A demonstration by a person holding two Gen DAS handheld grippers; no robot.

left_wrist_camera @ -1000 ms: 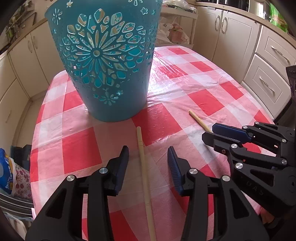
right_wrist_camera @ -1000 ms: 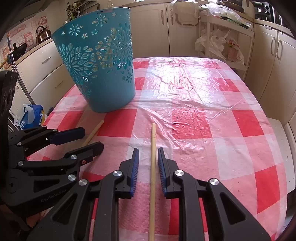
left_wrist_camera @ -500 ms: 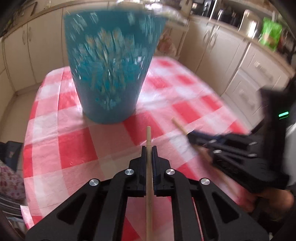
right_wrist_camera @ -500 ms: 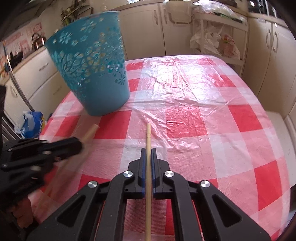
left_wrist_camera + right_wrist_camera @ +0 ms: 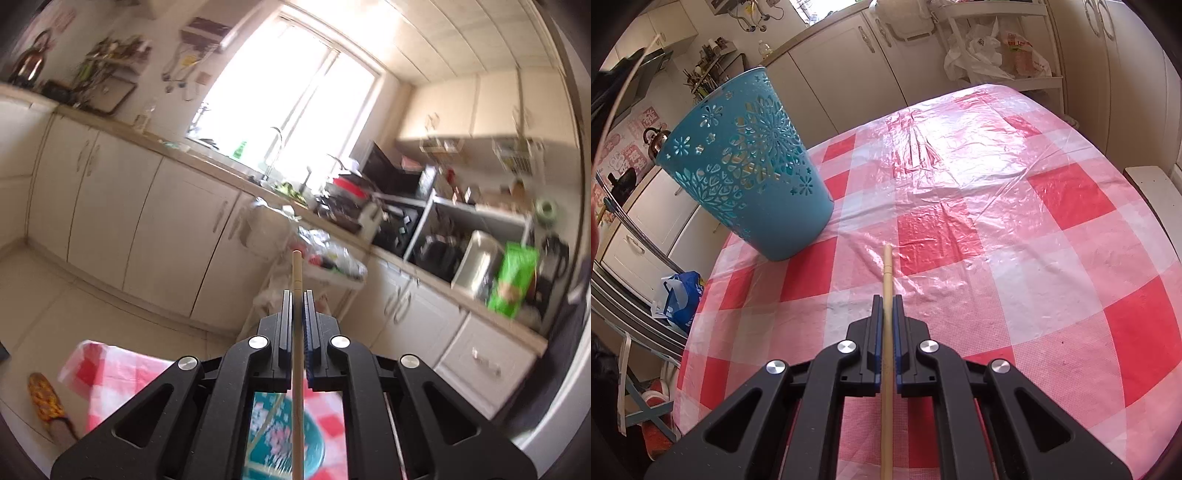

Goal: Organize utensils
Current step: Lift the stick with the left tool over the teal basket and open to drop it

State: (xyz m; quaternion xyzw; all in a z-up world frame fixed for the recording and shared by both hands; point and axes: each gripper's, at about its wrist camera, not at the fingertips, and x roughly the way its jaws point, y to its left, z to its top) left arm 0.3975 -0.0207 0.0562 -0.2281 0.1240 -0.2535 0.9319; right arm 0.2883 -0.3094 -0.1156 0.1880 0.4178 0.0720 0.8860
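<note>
My left gripper point(image 5: 296, 295) is shut on a wooden chopstick point(image 5: 297, 269) and is raised and tipped up, facing the kitchen counter. Below it, between the gripper arms, the open top of the blue cut-out basket point(image 5: 317, 443) shows. My right gripper point(image 5: 886, 301) is shut on a second wooden chopstick point(image 5: 887, 269) and holds it above the red-and-white checked tablecloth point(image 5: 1015, 206). The blue basket point(image 5: 746, 166) stands upright to the left and ahead of it.
White kitchen cabinets point(image 5: 155, 221) and a cluttered counter with a sink under a bright window point(image 5: 288, 103) run behind the table. A cart with plastic bags point(image 5: 993, 55) stands beyond the table's far edge. A blue bag point(image 5: 681, 299) lies on the floor at the left.
Both grippers closed on their chopsticks and lifted them off the table. The left gripper rose and tipped up above the basket. The right one lifted slightly.
</note>
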